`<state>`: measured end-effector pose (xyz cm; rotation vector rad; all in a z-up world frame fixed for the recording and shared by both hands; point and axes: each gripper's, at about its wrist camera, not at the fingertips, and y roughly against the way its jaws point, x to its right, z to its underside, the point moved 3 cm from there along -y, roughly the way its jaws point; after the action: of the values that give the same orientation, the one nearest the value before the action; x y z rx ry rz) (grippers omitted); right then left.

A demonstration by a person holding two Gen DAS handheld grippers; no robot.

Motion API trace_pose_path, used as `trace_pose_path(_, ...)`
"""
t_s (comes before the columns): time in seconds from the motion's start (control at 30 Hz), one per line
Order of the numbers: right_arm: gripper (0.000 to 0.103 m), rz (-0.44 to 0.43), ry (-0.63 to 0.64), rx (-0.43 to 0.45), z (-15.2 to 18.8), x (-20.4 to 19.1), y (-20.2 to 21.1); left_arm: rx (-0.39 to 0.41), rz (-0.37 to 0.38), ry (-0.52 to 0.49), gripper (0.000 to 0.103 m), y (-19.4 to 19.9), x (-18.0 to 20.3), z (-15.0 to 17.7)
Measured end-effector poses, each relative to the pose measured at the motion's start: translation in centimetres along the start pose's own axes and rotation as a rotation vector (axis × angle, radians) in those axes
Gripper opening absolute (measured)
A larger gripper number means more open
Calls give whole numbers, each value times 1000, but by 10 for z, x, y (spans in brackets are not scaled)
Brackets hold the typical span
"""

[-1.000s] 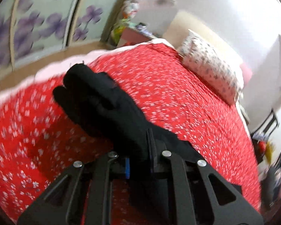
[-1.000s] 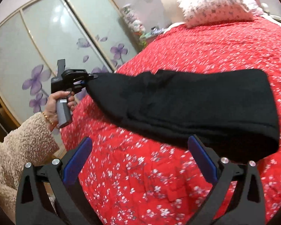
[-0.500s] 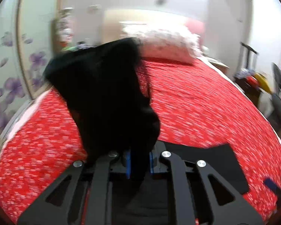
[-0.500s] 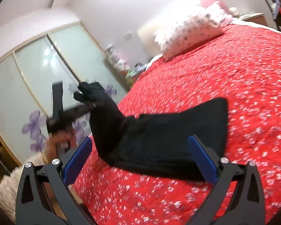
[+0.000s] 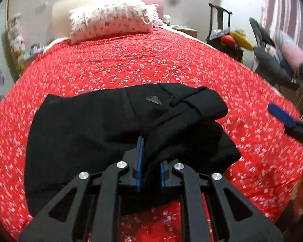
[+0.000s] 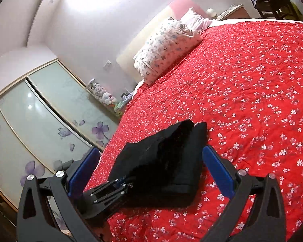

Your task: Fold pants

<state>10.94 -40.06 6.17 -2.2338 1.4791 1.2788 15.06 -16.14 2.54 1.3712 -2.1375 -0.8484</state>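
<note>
The black pants (image 5: pixel 86 133) lie folded into a thick, roughly rectangular bundle near the close edge of the bed (image 5: pixel 131 64), which is covered by a red quilted spread dotted with small white blossoms. The fabric looks matte and heavy, with soft rounded folds; a small grey triangular tag sits on the upper layer, beside a stitched seam. On the right side of the bundle the top layer humps up over a lower one, leaving a bulging, uneven edge.

The left gripper (image 5: pixel 150 161) is clenched on a fold of the pants at the near edge, its blue pads pressed against dark cloth between black angular linkage arms with silver rivets. In the right wrist view this left gripper (image 6: pixel 123 183) reaches in from the near left and the cloth rises from it in a ridge.

The right gripper (image 6: pixel 151 171) hangs released, blue pads spread wide, apart from the bundle.

At the far end rests a white pillow (image 5: pixel 111 20) with a small floral print against a pale headboard. Frosted sliding doors (image 6: pixel 40 121) with purple flowers stand to the left.
</note>
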Motion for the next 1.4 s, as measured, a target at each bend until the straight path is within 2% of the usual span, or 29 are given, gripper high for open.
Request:
trace_pose_path(0.1,102,-2,-1,-11,2,0,-3,26,-16,1,12,11,-4,-9)
trace_pose_path(0.23,102,1,-2,4,1,1,-2,57,0,41,12,22,-1,-16)
trace_pose_path(0.3,102,0,-5,2,1,2,-1,59,5,9,12,24,6,-11)
trace_pose_path(0.4,102,-5,-12,-9,2,4,-4,17,-13,-76,12,13,21,10)
trace_pose_path(0.47,102,-22,-22,-14,3,4,-5,-7,-14,-92,13,4,22,24)
trace_pose_path(0.53,102,-58,-40,-17,3,5,-6,-18,-1,-85,13,-2,18,33)
trace_pose_path(0.6,102,-131,-74,-31,3,7,-9,-20,25,-57,13,-5,14,35)
trace_pose_path(0.67,102,-246,-128,-65,4,9,-15,-14,40,-44,14,-5,11,35)
trace_pose_path(0.77,102,-379,-174,-119,7,6,-26,11,11,-81,19,-2,13,38)
trace_pose_path(0.8,102,-400,-166,-127,9,2,-27,15,-10,-105,24,1,16,39)
trace_pose_path(0.87,102,-441,-116,-140,12,-10,-29,16,-25,-132,42,8,21,40)
trace_pose_path(0.9,102,-454,-96,-146,12,-16,-29,28,-11,-131,62,15,22,41)
trace_pose_path(0.93,102,-476,-65,-153,15,-24,-30,56,20,-124,87,25,23,42)
trace_pose_path(0.97,102,-484,-45,-161,17,-29,-32,117,42,-103,94,41,22,42)
trace_pose_path(1.03,102,-469,-29,-180,22,-32,-38,201,60,-74,98,66,16,38)
trace_pose_path(1.07,102,-449,-38,-195,26,-30,-45,217,47,-65,99,72,13,35)
trace_pose_path(1.13,102,-427,-78,-225,30,-23,-55,243,-46,-43,101,81,0,28)
trace_pose_path(1.23,102,-411,-158,-263,36,-11,-67,211,-186,6,101,73,-26,22)
trace_pose_path(1.27,102,-395,-170,-269,36,-7,-69,192,-201,37,101,69,-35,21)
trace_pose_path(1.4,102,-303,-243,-294,42,15,-78,127,-189,172,101,50,-61,20)
